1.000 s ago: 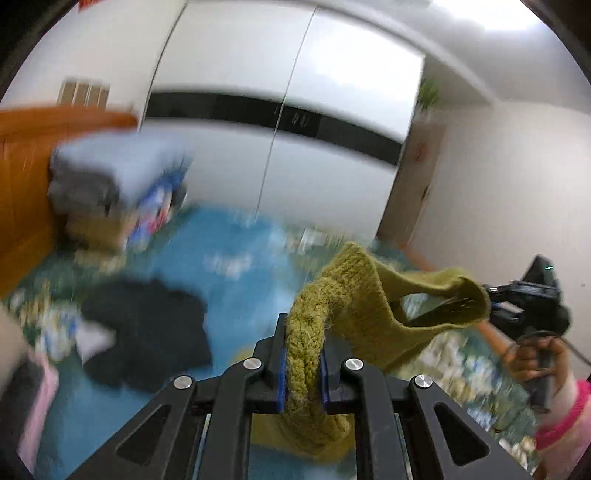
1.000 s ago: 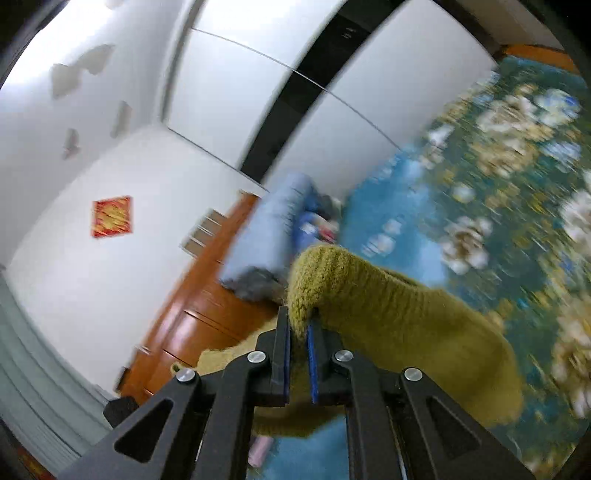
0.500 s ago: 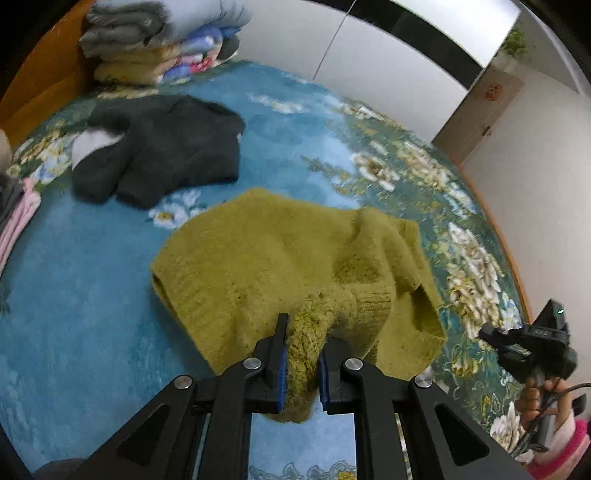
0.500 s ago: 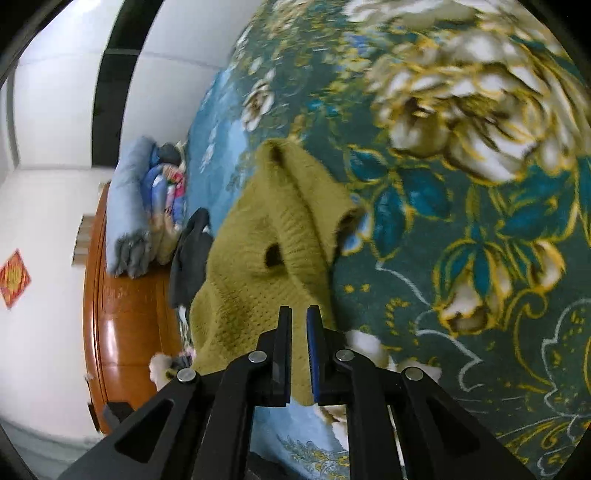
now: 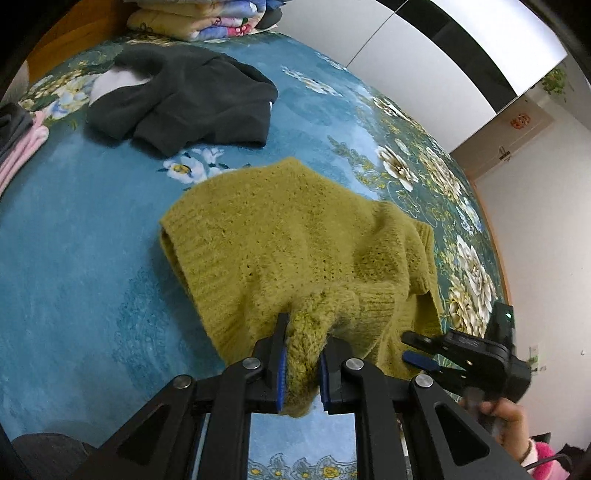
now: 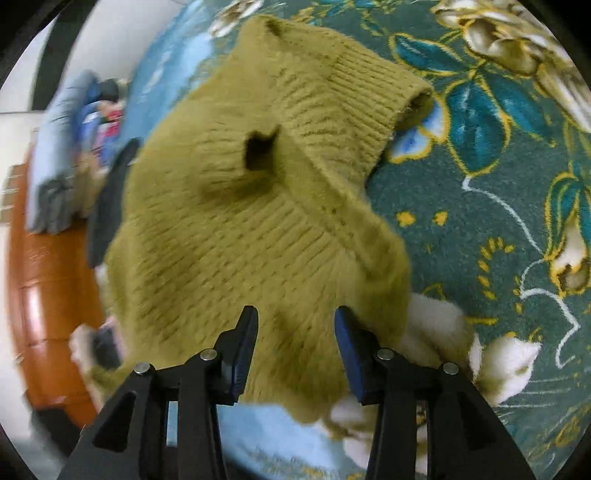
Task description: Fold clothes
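An olive-green knitted sweater (image 5: 295,236) lies spread on the blue floral bedspread (image 5: 74,258). My left gripper (image 5: 301,363) is shut on a bunched edge of the sweater at its near side. My right gripper (image 6: 295,354) is open, its jaws wide apart just above the sweater (image 6: 258,206), holding nothing. It also shows in the left wrist view (image 5: 424,354), low at the right beside the sweater's corner. The sweater's ribbed hem (image 6: 354,107) is folded over at the far right.
A black garment (image 5: 184,99) lies behind the sweater. Pink and grey clothes (image 5: 18,144) sit at the left edge. Folded quilts (image 5: 207,18) are stacked at the head of the bed by the wooden headboard (image 6: 48,288). White wardrobe doors (image 5: 424,44) stand beyond.
The sweater was held up by both grippers, then laid down on the bed. My right gripper has let go, opened wide and moved closer to the sweater. The left still grips it.
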`<state>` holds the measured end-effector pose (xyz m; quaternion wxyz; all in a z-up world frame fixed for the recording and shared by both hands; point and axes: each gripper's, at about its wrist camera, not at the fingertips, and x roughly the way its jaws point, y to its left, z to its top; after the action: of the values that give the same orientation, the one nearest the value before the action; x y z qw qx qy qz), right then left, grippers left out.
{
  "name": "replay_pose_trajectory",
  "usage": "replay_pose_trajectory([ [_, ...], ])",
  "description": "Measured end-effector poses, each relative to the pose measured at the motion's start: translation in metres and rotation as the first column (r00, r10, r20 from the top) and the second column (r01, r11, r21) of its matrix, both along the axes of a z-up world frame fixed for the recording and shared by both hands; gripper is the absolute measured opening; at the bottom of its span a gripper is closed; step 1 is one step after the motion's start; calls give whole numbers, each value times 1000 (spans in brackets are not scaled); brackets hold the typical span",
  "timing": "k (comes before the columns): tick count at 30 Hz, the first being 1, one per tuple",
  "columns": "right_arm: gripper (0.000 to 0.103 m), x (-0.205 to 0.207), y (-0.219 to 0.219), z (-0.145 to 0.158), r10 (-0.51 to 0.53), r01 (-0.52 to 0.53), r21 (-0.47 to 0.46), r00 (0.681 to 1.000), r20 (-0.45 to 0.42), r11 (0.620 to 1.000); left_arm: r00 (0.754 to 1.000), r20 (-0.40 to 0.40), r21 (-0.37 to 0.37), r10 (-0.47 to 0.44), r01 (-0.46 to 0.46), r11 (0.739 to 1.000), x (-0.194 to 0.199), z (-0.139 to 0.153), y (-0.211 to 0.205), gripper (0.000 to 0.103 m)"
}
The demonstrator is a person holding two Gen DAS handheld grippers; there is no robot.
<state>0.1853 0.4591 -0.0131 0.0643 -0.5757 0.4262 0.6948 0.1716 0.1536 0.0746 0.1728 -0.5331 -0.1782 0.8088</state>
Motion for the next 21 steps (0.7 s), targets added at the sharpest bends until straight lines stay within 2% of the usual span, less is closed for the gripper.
replay_pose_trajectory([
  [3,44,-13,-13,0,-5,-1,100,999,52,995,1000,3,14,1,-1,1000,-1,-2,-2,14],
  [6,42,-25,-28,4,44,-64,192,994,102,979,1000,12,34,7,-8,999,-3,-5,-5,14],
  [8,31,-28,-31,5,49,-77,224,991,125,972,1000,22,47,12,-13,999,-4,-8,-7,14],
  [9,21,-29,-32,5,48,-79,236,990,135,968,1000,25,53,14,-15,998,-4,-9,-8,14],
  [10,18,-29,-30,4,47,-78,235,990,135,969,1000,27,60,15,-17,998,-4,-9,-9,14],
  [12,12,-28,-25,6,52,-74,196,992,114,978,999,30,73,19,-21,997,-4,-10,-11,14],
  [13,0,-27,-22,7,52,-68,169,994,99,983,999,32,81,24,-26,996,-4,-10,-12,15],
  [16,0,-17,-6,19,8,-8,50,1000,8,999,999,34,106,36,-39,994,-4,-10,-17,15],
  [17,0,-12,-1,28,5,-4,35,1000,-29,999,999,32,117,41,-45,992,-3,-10,-19,15],
  [21,0,-1,11,67,77,-68,63,986,-150,996,998,36,142,53,-57,988,-3,-9,-21,15],
])
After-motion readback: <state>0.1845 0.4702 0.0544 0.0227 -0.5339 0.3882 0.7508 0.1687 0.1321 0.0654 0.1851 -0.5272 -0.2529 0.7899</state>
